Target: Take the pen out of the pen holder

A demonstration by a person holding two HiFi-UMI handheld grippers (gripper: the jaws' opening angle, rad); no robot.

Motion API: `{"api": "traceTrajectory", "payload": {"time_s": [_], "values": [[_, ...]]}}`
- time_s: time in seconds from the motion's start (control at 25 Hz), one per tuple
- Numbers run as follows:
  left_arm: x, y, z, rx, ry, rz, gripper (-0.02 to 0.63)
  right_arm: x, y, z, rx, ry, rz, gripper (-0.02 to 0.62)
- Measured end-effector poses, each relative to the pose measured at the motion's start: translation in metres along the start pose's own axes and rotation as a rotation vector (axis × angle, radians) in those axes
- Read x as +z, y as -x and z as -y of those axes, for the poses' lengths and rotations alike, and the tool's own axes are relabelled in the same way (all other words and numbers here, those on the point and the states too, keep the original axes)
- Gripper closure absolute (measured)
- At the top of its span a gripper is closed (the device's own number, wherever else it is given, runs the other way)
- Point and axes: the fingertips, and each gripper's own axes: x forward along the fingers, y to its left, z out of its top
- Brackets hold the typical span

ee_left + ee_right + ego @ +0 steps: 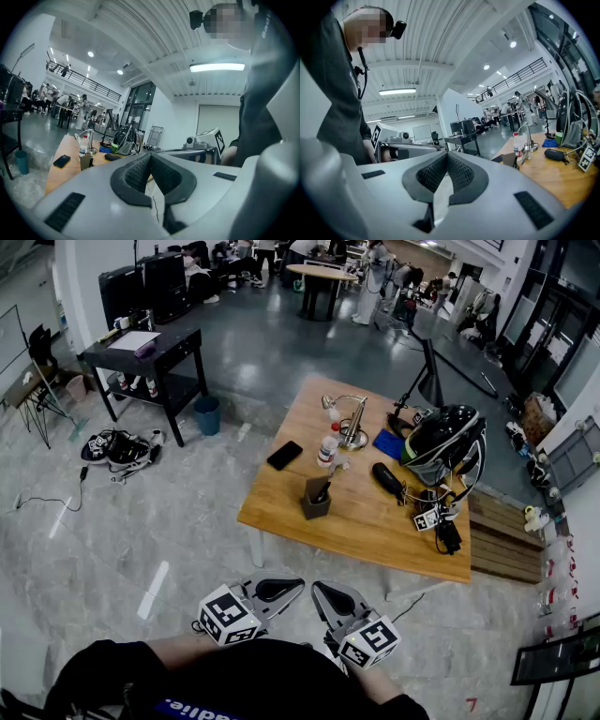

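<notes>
A dark square pen holder (316, 501) stands near the front edge of the wooden table (366, 526), with a dark pen (322, 491) sticking up out of it. Both grippers are held close to my body, well short of the table. My left gripper (289, 587) and right gripper (320, 591) point toward each other, each with jaws shut and empty. In the left gripper view the shut gripper (150, 155) fills the foreground and the pen holder (85, 161) is small and far off. The right gripper view shows its shut gripper (446, 154) and the distant holder (520, 160).
On the table are a black phone (284, 455), a water bottle (327, 448), a metal desk lamp (352, 423), a blue cloth (388, 443), a black case (387, 479) and a helmet-like bag (445, 442). A black desk (155, 357) and blue bin (207, 415) stand left.
</notes>
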Motion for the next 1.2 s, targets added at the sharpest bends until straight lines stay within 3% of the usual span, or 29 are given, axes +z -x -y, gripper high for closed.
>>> {"api": "traceTrajectory", "payload": {"time_s": [0.68,1.2], "values": [[-0.004,-0.014,-0.003,0.027,0.004,-0.011,0.597,-0.003,0.004,0.013,0.023,-0.036,0.010,0.589],[0.000,-0.051,-0.030,0.171,-0.010,0.020,0.597,-0.012,0.002,0.068,0.106,-0.061,-0.056,0.589]]}}
